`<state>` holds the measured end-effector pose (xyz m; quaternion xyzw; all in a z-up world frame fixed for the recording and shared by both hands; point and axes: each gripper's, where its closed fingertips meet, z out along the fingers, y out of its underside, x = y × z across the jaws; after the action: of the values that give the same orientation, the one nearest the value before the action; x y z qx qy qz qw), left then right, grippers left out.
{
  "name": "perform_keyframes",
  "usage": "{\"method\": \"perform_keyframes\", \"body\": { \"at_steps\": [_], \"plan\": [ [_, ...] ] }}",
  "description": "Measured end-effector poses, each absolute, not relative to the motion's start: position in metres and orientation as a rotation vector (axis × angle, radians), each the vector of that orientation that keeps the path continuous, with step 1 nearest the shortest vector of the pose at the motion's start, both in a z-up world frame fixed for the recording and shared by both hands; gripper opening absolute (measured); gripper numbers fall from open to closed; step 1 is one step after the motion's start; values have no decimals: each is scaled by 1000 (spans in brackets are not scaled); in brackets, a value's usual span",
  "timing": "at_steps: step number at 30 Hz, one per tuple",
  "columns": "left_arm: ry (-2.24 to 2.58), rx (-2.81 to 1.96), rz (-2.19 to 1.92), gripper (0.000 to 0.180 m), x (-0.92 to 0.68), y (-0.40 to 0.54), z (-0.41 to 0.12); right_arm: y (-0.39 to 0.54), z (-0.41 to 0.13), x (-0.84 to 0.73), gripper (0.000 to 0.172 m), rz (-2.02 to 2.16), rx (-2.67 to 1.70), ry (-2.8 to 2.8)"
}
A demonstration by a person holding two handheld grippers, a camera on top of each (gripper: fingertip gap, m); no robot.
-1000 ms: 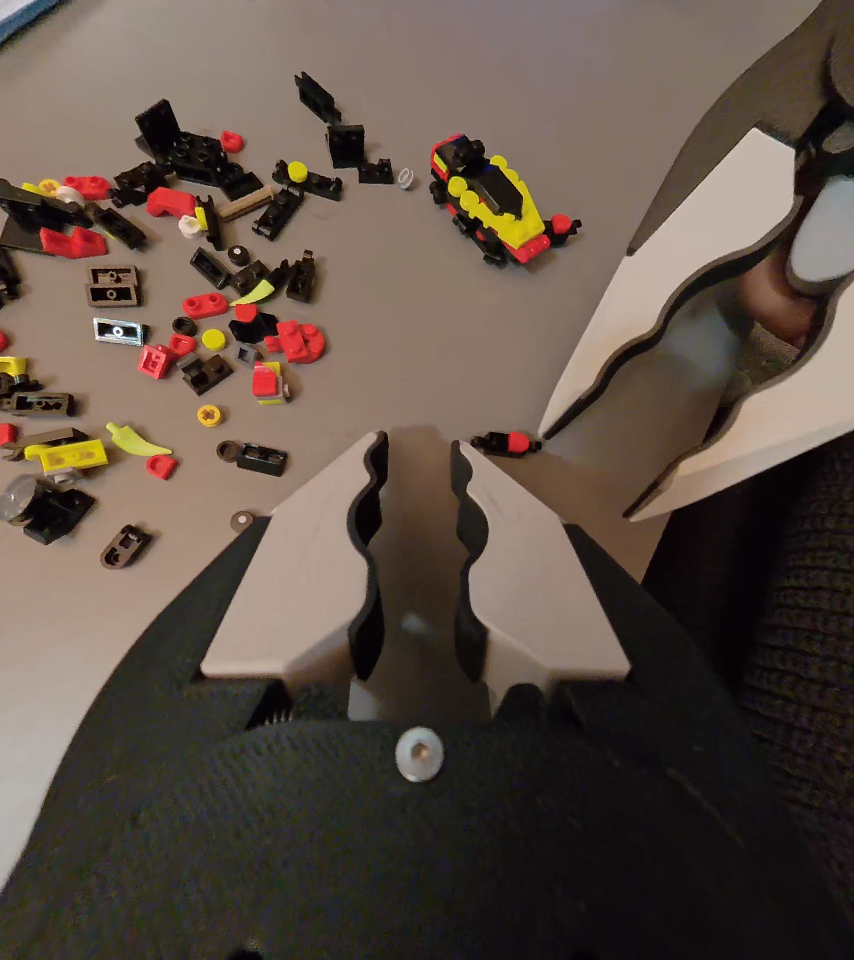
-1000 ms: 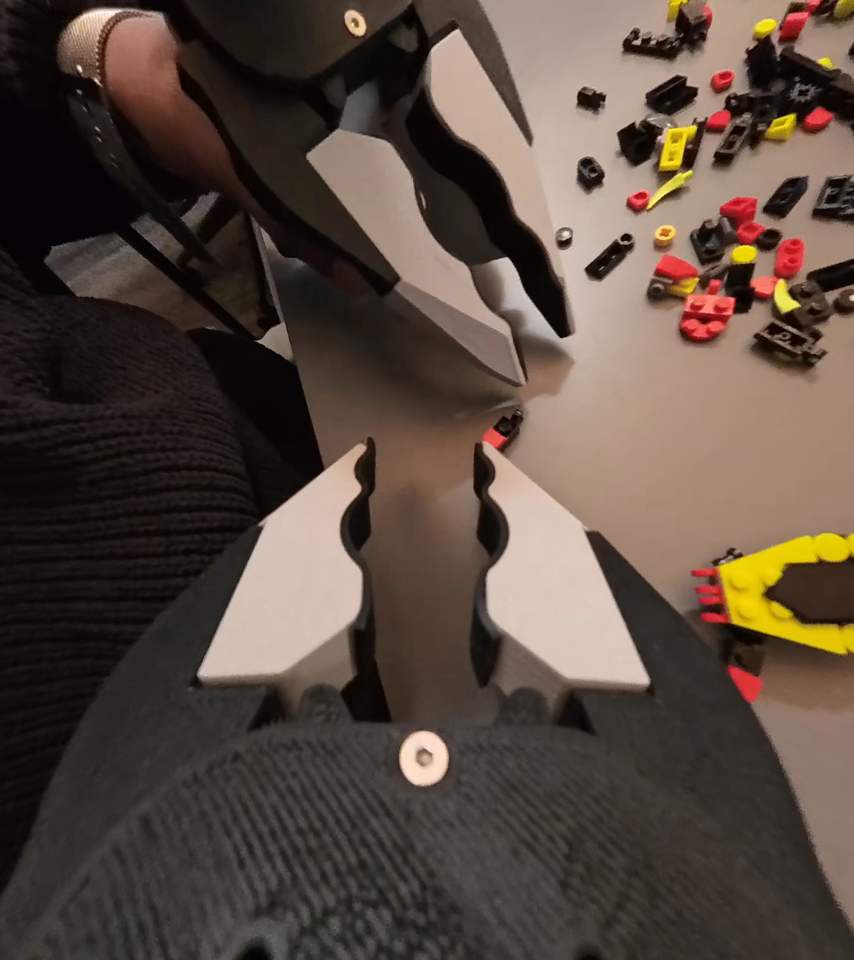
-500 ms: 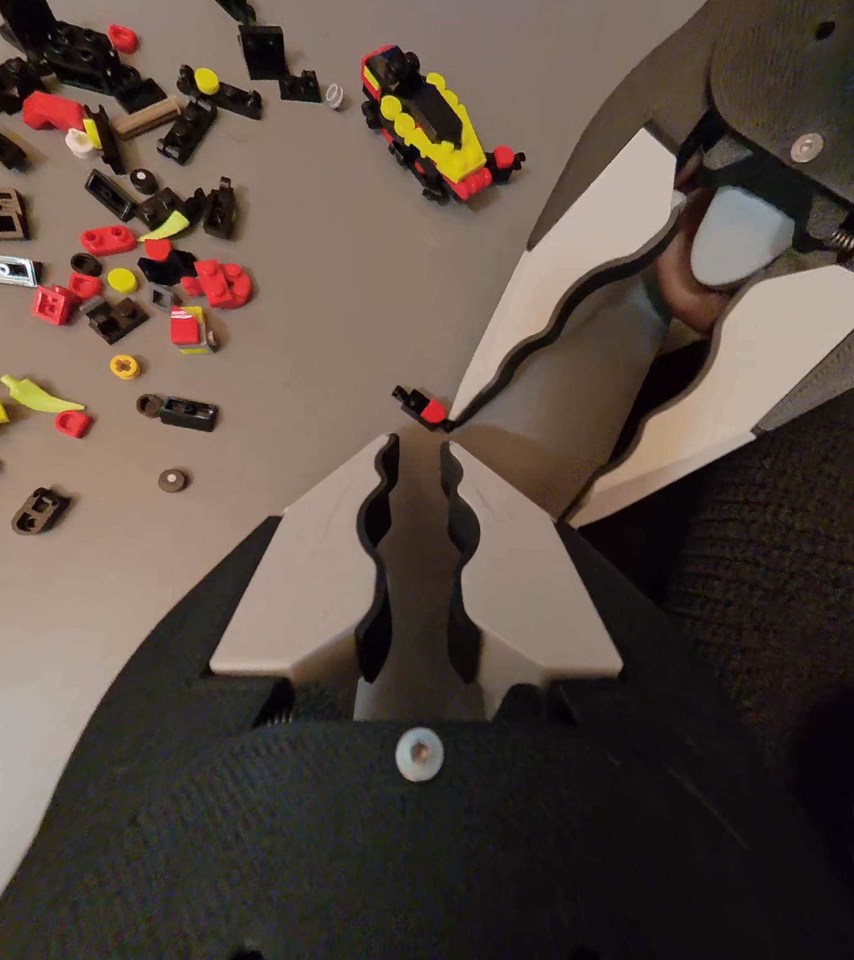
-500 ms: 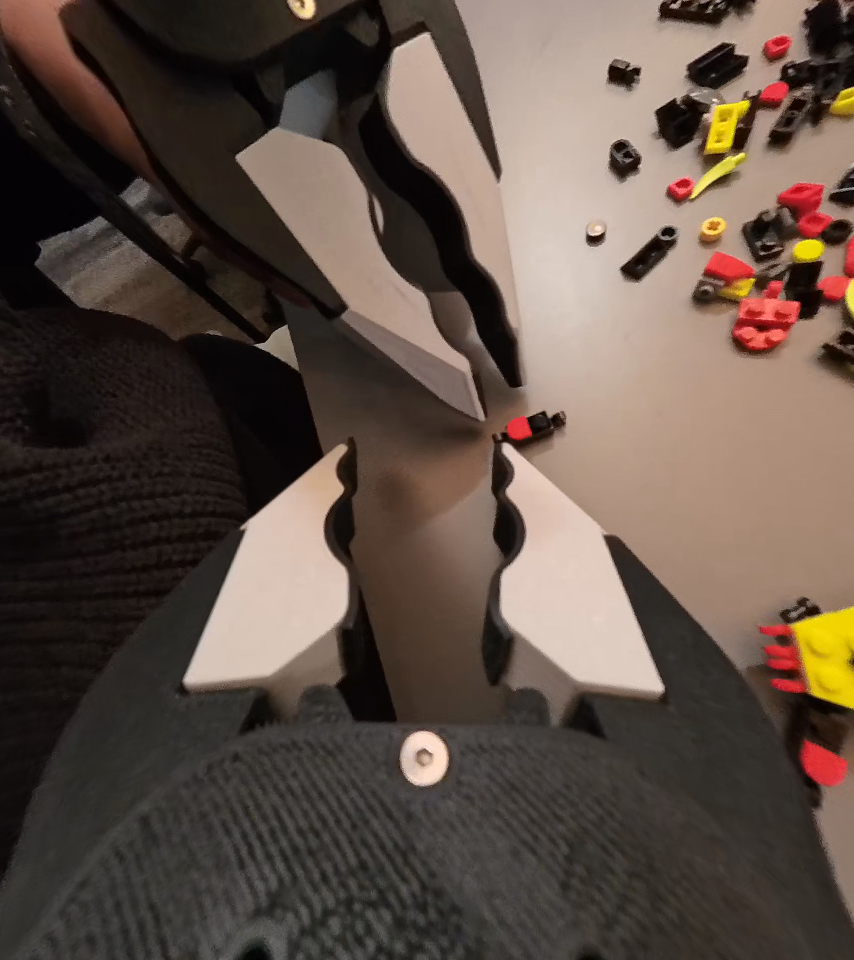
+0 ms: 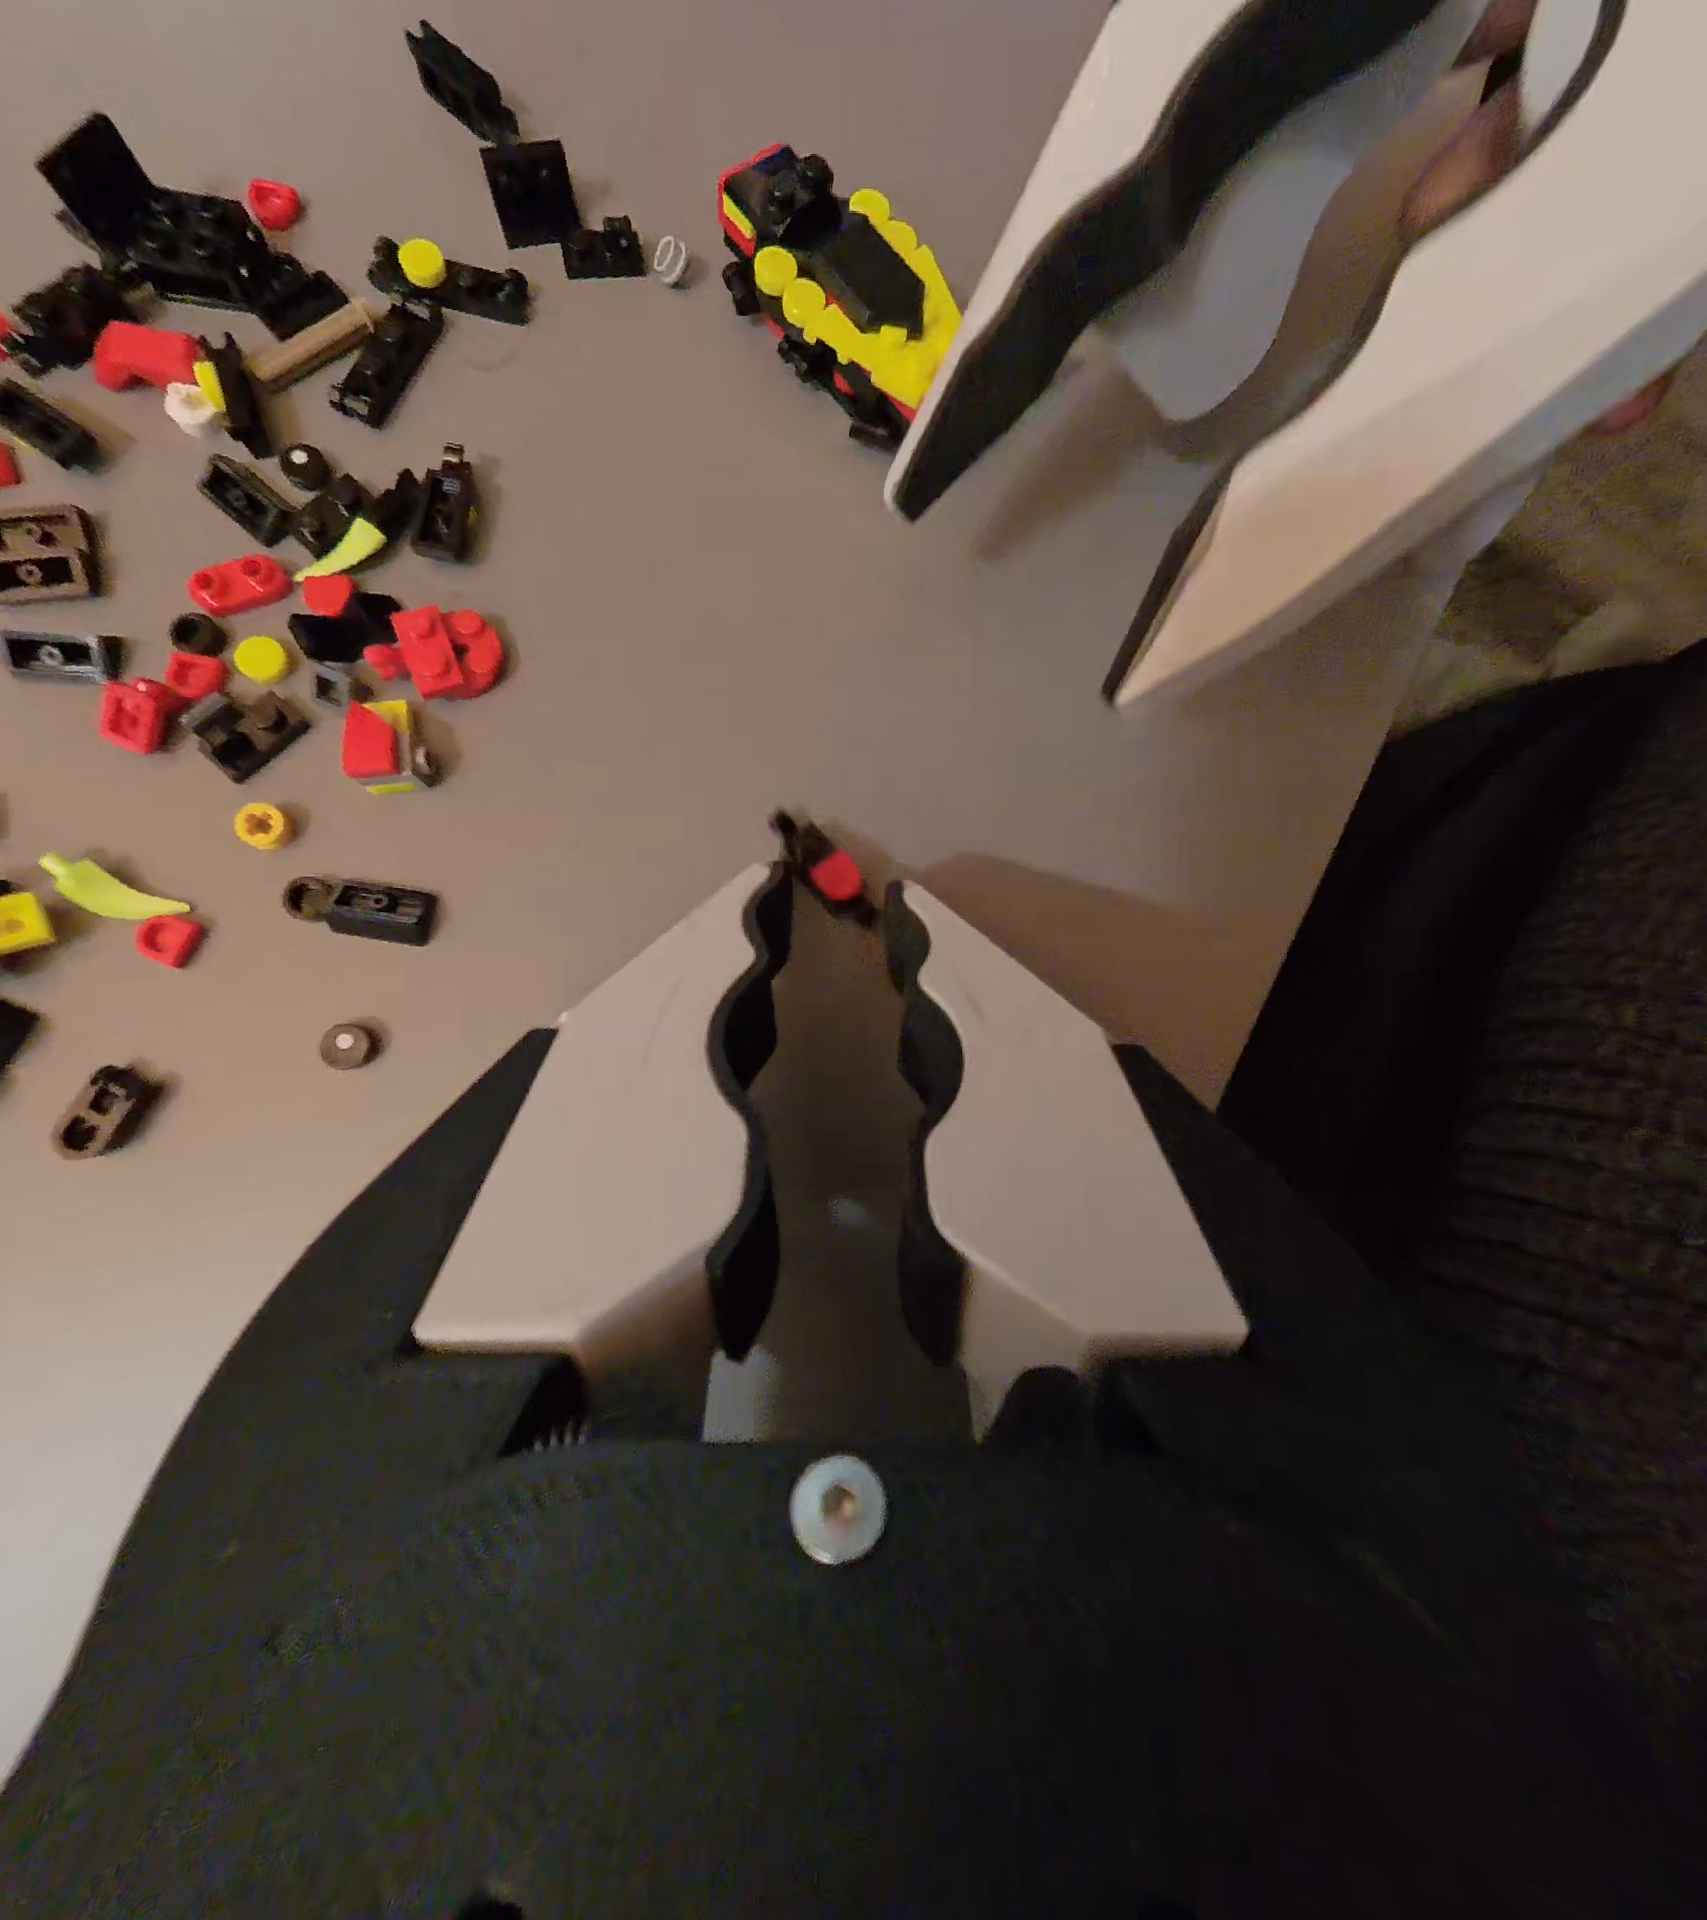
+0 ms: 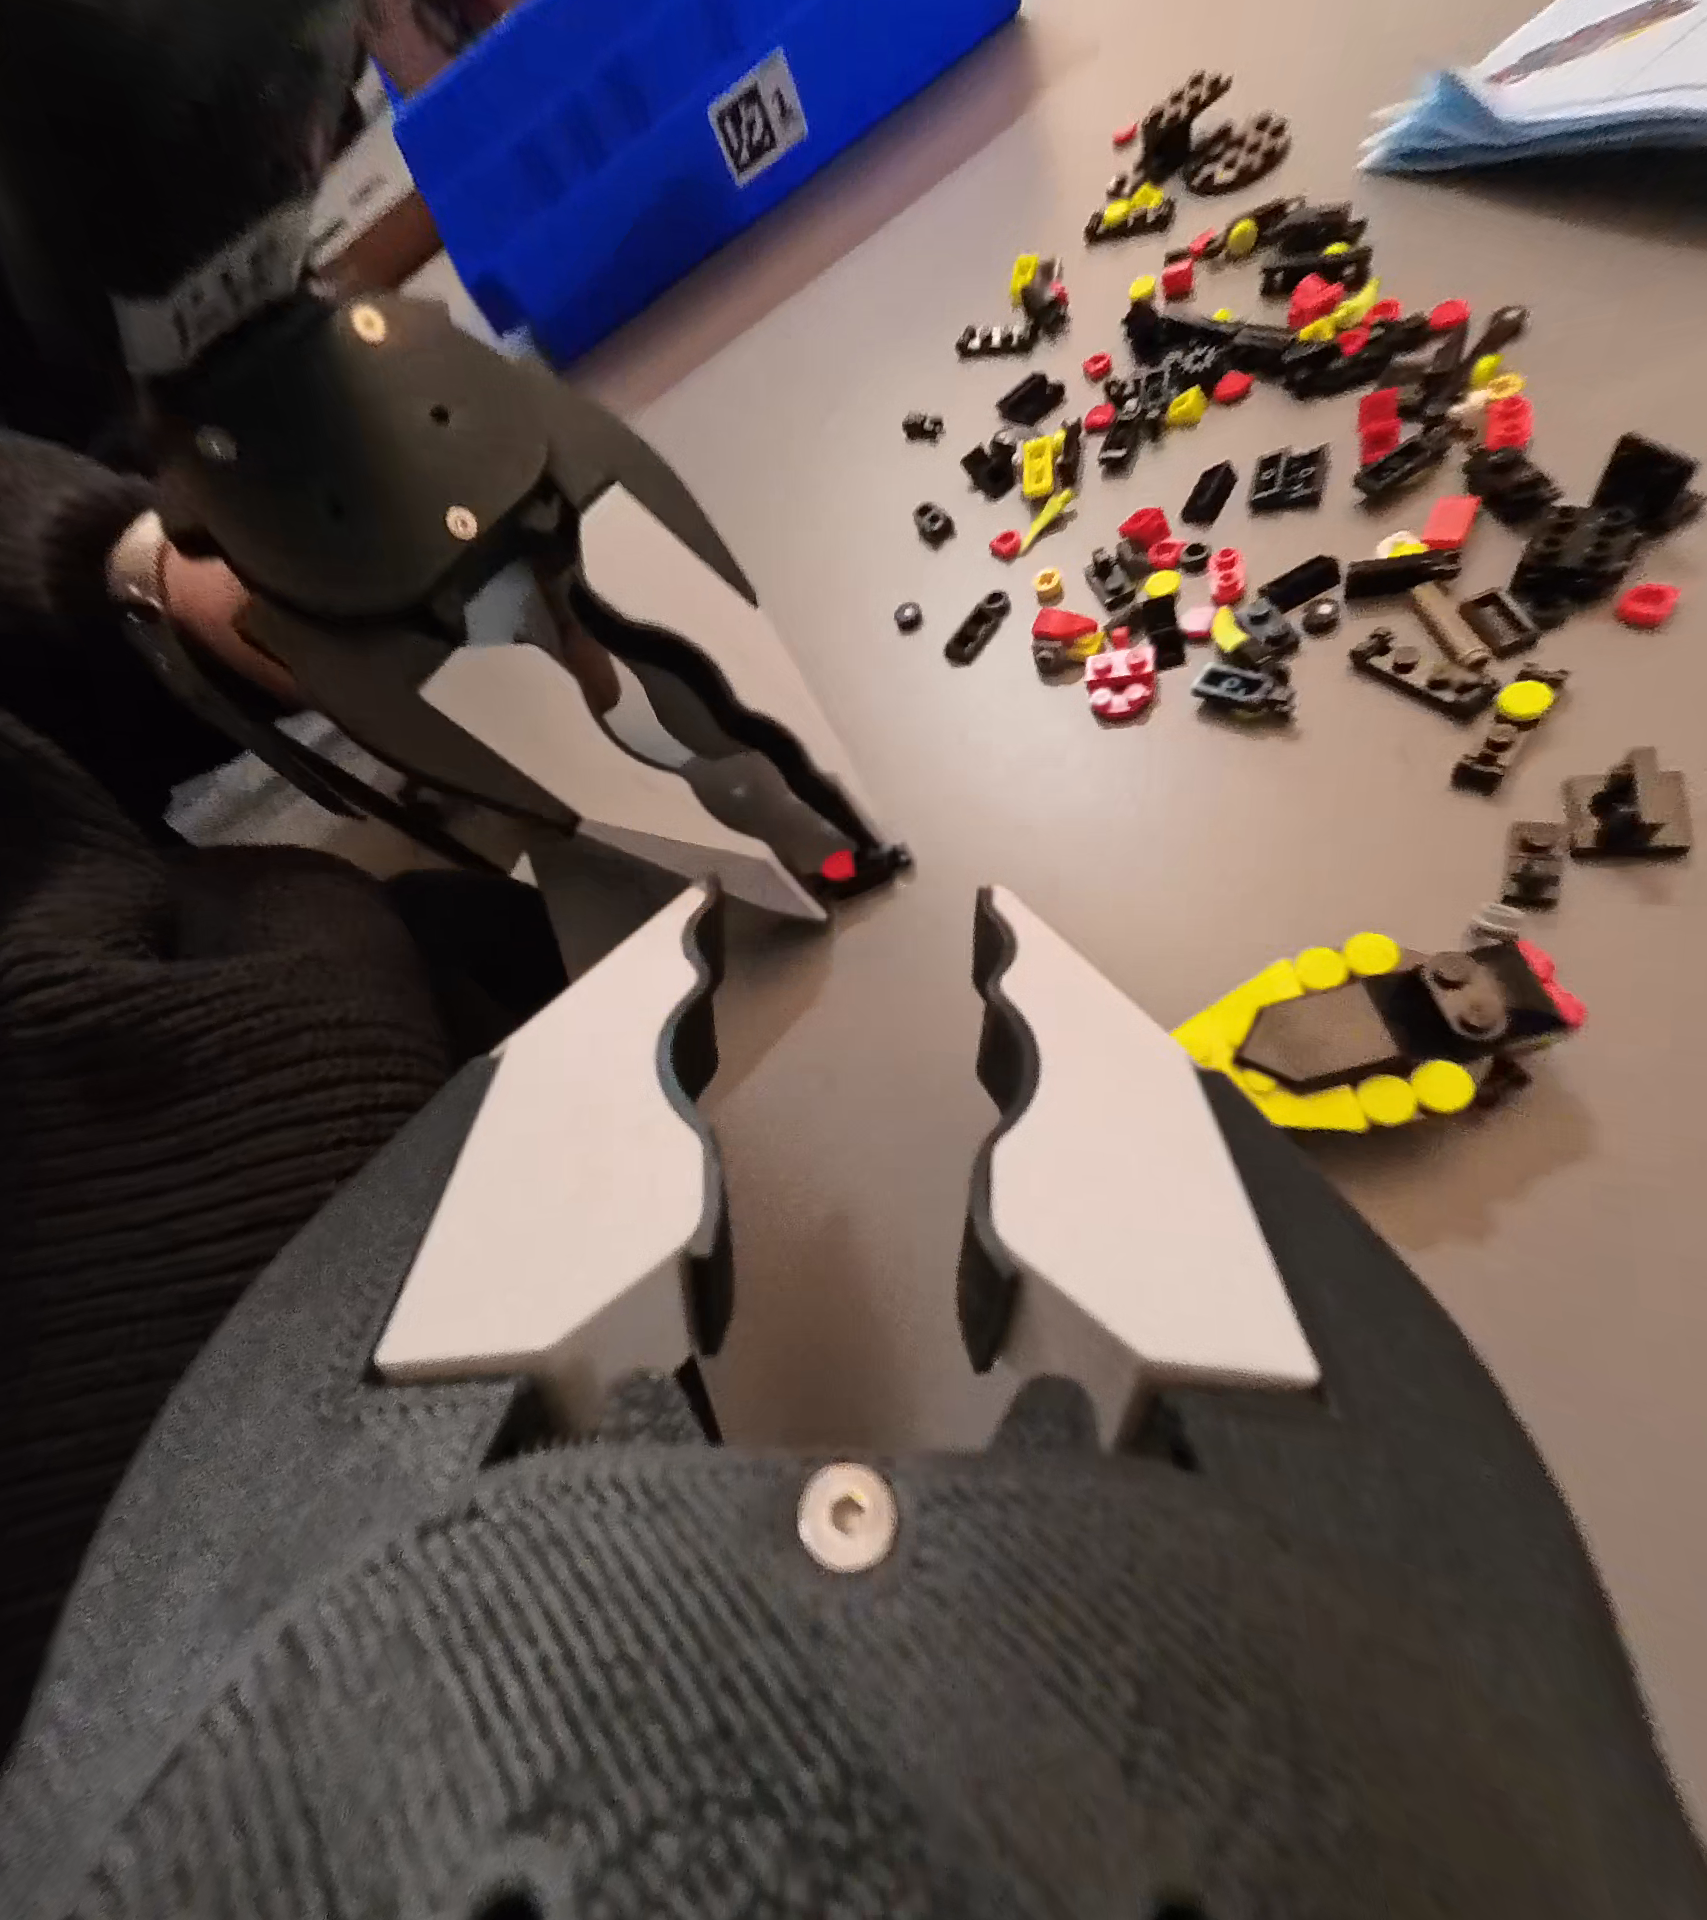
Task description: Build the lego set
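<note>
Right at the tips of the left gripper point(image 5: 828, 881) sits the small black-and-red piece point(image 5: 831, 876), down on the grey table point(image 5: 703, 644). It lies askew between the two fingers, which have drawn in narrow about it, one end against each finger as far as I can see from here. Its black end pokes out past the far fingertip (clearest from the other side). A slanted hold like that on so small a part looks to me easy to twist or pop loose, so squareness and a gentle squeeze matter most.

Just across from those tips hangs the right gripper point(image 6: 844, 899), jaws well apart with nothing between them and only bare table beneath. To its right is the yellow-and-black model point(image 6: 1348, 1029), close by its outer finger. Ahead and to the left of the left gripper the loose bricks point(image 5: 257, 623) are strewn, well clear of the piece. Farther off stand a blue bin point(image 6: 683, 135) and a booklet point(image 6: 1638, 94).
</note>
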<state>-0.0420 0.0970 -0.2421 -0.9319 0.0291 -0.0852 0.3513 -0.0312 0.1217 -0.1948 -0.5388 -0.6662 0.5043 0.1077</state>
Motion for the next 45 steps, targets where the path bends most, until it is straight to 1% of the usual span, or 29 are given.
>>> {"method": "perform_keyframes", "body": {
  "at_steps": [2, 3, 6, 10, 12, 14, 17, 18, 19, 24, 26, 29, 32, 35, 39, 41, 43, 45],
  "plan": [
    [79, -2411, -213, 4, -44, 96, -241, 125, -190, -31, 46, 1535, -1605, -1920],
    [75, -2412, -215, 3, -46, 95, -241, 127, -189, -31, 45, 1548, -1614, -1906],
    [54, -2395, -222, 7, -52, 94, -238, 131, -188, -30, 44, 1546, -1625, -1890],
    [32, -2366, -286, 22, -49, 97, -236, 135, -188, -31, 43, 1527, -1628, -1880],
    [44, -2359, -279, 24, -48, 99, -237, 135, -188, -31, 42, 1532, -1629, -1877],
    [54, -2373, -261, 21, -47, 100, -241, 137, -187, -31, 42, 1528, -1629, -1872],
    [58, -2364, -241, 13, -48, 103, -242, 144, -186, -31, 40, 1492, -1628, -1852],
    [58, -2363, -246, 6, -48, 103, -242, 150, -186, -31, 40, 1462, -1629, -1841],
    [56, -2361, -255, 6, -47, 103, -242, 157, -186, -31, 40, 1424, -1630, -1827],
    [40, -2309, -280, 6, -47, 110, -233, 195, -194, -28, 47, 1210, -1674, -1767],
    [22, -2290, -313, 6, -45, 113, -230, 200, -199, -26, 56, 1153, -1644, -1818],
    [13, -2279, -351, 5, -45, 117, -229, 202, -201, -24, 61, 1054, -1475, -1956],
    [54, -2279, -370, 5, -44, 123, -231, 206, -207, -25, 61, 949, -1302, -2074],
    [111, -2282, -382, 5, -40, 133, -232, 205, -216, -28, 61, 974, -1270, -2150],
    [205, -2299, -324, 5, -42, 150, -236, 206, -212, -34, 59, 1055, -1308, -2135],
    [220, -2295, -327, 5, -42, 157, -235, 208, -210, -36, 55, 1084, -1338, -2107],
    [211, -2286, -350, 5, -43, 163, -233, 207, -209, -40, 54, 1133, -1387, -2078],
    [196, -2287, -379, 5, -43, 163, -234, 211, -209, -45, 49, 1140, -1457, -2037]
  ]
}}
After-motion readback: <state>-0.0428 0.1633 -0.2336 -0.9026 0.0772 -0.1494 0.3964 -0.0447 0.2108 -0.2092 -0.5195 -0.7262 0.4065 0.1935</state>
